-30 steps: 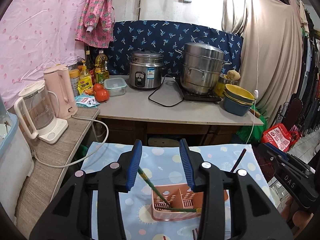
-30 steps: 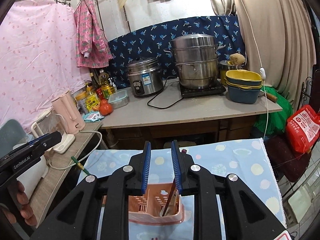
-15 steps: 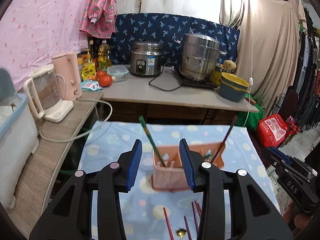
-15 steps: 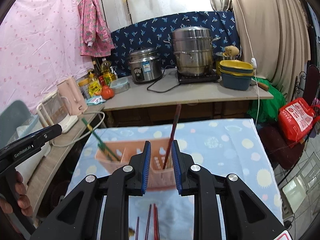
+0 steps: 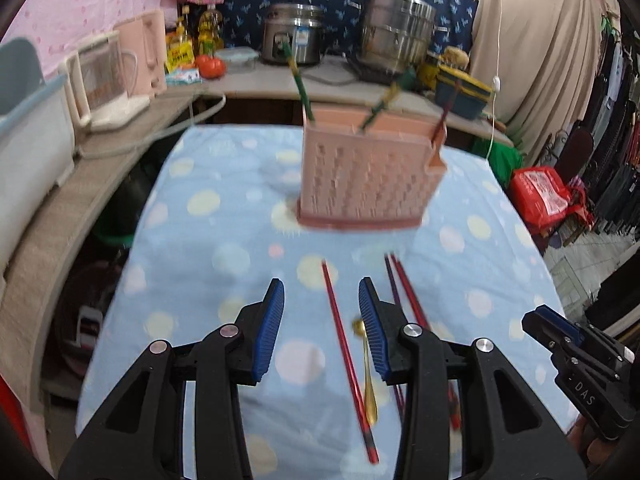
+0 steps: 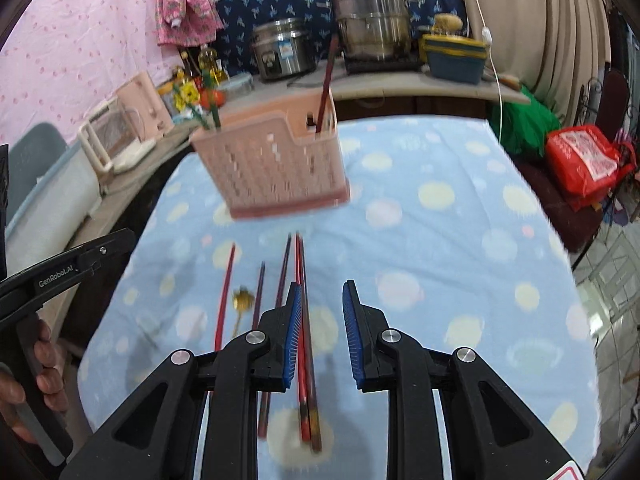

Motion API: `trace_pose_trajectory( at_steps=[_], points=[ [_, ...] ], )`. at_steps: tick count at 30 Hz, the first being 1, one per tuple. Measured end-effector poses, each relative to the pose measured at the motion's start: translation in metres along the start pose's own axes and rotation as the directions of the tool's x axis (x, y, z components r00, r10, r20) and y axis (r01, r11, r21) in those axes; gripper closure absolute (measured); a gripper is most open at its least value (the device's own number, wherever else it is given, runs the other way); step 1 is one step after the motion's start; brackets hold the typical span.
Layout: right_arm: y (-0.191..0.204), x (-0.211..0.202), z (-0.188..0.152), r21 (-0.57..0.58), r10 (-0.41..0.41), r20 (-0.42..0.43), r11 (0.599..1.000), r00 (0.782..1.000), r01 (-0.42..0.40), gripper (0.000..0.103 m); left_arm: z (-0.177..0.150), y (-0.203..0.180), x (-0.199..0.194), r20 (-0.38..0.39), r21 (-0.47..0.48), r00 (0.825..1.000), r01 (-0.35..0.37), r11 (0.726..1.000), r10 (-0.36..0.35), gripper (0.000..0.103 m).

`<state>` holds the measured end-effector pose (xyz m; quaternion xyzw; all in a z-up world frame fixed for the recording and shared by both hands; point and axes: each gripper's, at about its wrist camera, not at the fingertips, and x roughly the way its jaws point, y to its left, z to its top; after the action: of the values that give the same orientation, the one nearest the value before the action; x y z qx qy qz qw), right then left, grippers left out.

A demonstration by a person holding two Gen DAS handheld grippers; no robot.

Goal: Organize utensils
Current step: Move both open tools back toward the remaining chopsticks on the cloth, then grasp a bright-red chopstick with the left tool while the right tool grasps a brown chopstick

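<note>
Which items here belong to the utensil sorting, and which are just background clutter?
Job: pink basket, green chopsticks in it, red chopsticks and gold spoon on the cloth.

Clutter: rice cooker, steel pot, tomatoes, kettle, red bag.

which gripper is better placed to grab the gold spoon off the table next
Left. The left gripper is open with the gold spoon lying just inside its right finger; the right gripper sits over the red chopsticks.

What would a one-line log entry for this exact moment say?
left hand-held gripper: open, empty | right hand-held gripper: open, empty | pink basket: holds three chopsticks | red chopsticks, gold spoon: loose on cloth
</note>
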<state>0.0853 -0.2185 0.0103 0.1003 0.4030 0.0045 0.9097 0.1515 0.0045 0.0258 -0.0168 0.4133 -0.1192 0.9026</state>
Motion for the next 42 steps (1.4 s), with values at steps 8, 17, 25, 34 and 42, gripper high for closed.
trace_pose_trajectory(
  at_steps=[8,17,25,34,42],
  points=[
    [-0.010,0.008,-0.060,0.041,0.002,-0.091,0.999,0.996,0.001,0.082,-0.075,-0.011,0.014,-0.125,0.000,0.991,0.048,0.999,-0.047,0.066],
    [-0.011,0.013,-0.087,0.047,0.017,-0.127,0.999,0.992,-0.011,0.082,-0.118,-0.032,0.034,-0.202,0.030,0.977,0.075,0.997,-0.068,0.066],
    [-0.006,0.017,-0.093,0.040,0.032,-0.143,0.999,0.989,-0.027,0.082,-0.126,-0.033,0.042,-0.207,0.048,0.977,0.054,0.997,-0.043,0.069],
    [-0.001,0.021,-0.101,0.025,0.037,-0.159,0.999,0.986,-0.034,0.082,-0.126,-0.012,0.042,-0.203,0.015,0.978,0.050,0.999,-0.046,0.096],
    [-0.003,0.031,-0.098,0.023,0.016,-0.164,1.000,0.986,-0.012,0.082,-0.126,-0.012,0.041,-0.198,0.027,0.979,0.044,0.999,-0.037,0.096]
  ],
)
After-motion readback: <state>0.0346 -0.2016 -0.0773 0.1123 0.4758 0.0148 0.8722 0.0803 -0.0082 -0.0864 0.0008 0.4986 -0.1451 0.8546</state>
